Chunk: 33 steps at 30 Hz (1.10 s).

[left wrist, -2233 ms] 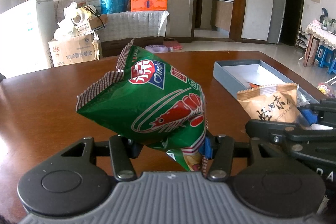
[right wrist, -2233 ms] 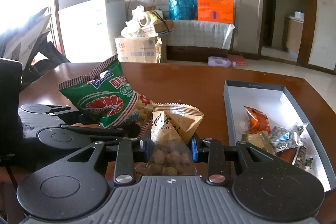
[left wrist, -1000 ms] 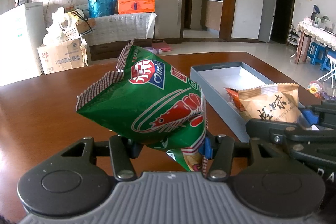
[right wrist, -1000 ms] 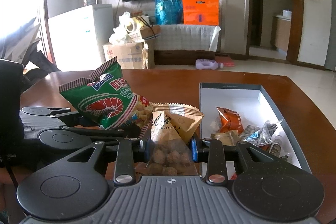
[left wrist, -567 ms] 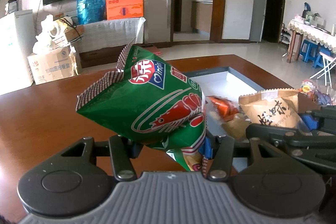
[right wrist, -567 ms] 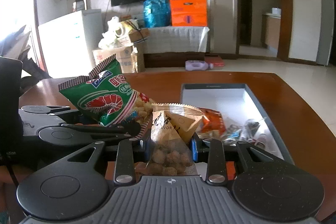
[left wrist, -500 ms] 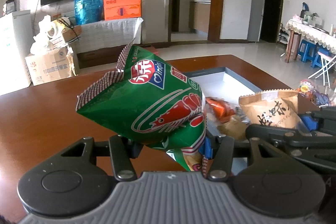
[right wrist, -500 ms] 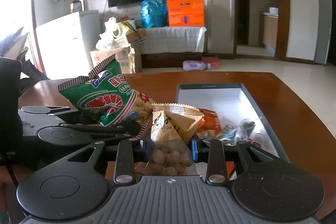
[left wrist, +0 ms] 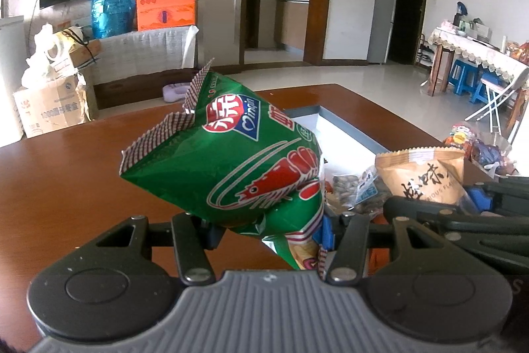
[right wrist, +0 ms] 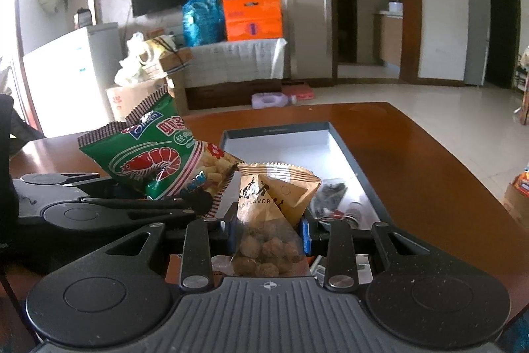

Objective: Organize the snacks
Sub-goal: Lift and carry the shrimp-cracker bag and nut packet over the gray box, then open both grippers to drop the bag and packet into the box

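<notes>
Two snack packs ride toward a shallow grey cardboard box with a white floor (right wrist: 350, 151) on a polished brown wooden table (right wrist: 429, 174). The left gripper (left wrist: 264, 227) pinches the lower end of a puffy green foil bag of prawn crackers (left wrist: 231, 167), while the right gripper (right wrist: 269, 232) clamps a kraft-paper pouch with a clear window of brown nuggets (right wrist: 271, 214); both packs hang clear of the table. From the right wrist, the box lies at one o'clock beyond the pouch, a few small wrapped snacks (right wrist: 330, 191) already at its near end. The carrying step appears nearly done. Next, each pack likely needs bringing over the bare white floor at twelve o'clock, lowering, then releasing.
</notes>
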{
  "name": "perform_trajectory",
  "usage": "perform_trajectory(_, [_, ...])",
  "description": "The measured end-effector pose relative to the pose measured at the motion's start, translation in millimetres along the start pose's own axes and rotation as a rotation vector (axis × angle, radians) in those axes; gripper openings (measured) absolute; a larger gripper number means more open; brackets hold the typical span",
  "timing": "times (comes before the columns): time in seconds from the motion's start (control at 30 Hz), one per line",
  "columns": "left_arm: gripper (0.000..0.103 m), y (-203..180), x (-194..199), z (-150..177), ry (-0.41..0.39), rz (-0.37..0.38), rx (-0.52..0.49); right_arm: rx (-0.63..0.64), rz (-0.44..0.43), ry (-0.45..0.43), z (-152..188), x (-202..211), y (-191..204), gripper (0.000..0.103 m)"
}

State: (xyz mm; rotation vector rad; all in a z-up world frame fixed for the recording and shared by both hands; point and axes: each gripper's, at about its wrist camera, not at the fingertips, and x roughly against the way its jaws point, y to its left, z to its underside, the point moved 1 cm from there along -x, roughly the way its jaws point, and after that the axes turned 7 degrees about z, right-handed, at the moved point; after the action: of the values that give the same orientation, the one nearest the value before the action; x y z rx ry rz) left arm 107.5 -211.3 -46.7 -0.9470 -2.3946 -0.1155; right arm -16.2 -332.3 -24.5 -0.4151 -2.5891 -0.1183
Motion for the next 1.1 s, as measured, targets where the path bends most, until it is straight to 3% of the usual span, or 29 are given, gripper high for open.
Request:
perform_trajectory(0.33, [0.052, -11.1, -28.9, -0.9, 0.014, 0.04, -0.048, -0.052, 0.054, 0.034, 5.0, -28.4, -20.1, 0.035])
perform_trajectory(0.67, [0.053, -12.6, -60.0, -2.3, 0.007, 0.032, -0.079, -0.043, 0.068, 0.08, 14.0, -57.1, -17.8, 0.035])
perform_trajectory(0.77, [0.056, -10.3, -64.5, -2.3, 0.003, 0.034, -0.056, -0.036, 0.071, 0.094, 17.2, -61.7, -17.7, 0.035])
perform_trajectory(0.8, [0.065, -9.9, -65.8, -2.3, 0.004, 0.037, -0.051, -0.032, 0.07, 0.098, 17.9, -62.8, -16.9, 0.035])
perform_trajectory(0.87, [0.072, -9.4, -65.8, -2.8, 0.001, 0.025, -0.049, -0.012, 0.072, 0.095, 19.2, -62.6, -12.0, 0.036])
perform_trajectory(0.97, [0.074, -11.6, -65.5, -2.8, -0.002, 0.024, -0.064, 0.002, 0.073, 0.094, 18.1, -62.9, -7.3, 0.037])
perform_trajectory(1.07, [0.077, -11.9, -60.9, -2.9, -0.017, 0.004, -0.074, 0.002, 0.091, 0.084, 17.7, -60.1, -5.6, 0.045])
perform_trajectory(1.1, [0.077, -10.8, -59.0, -3.8, -0.02, 0.005, -0.067, -0.005, 0.101, 0.079, 18.5, -57.3, -9.5, 0.052])
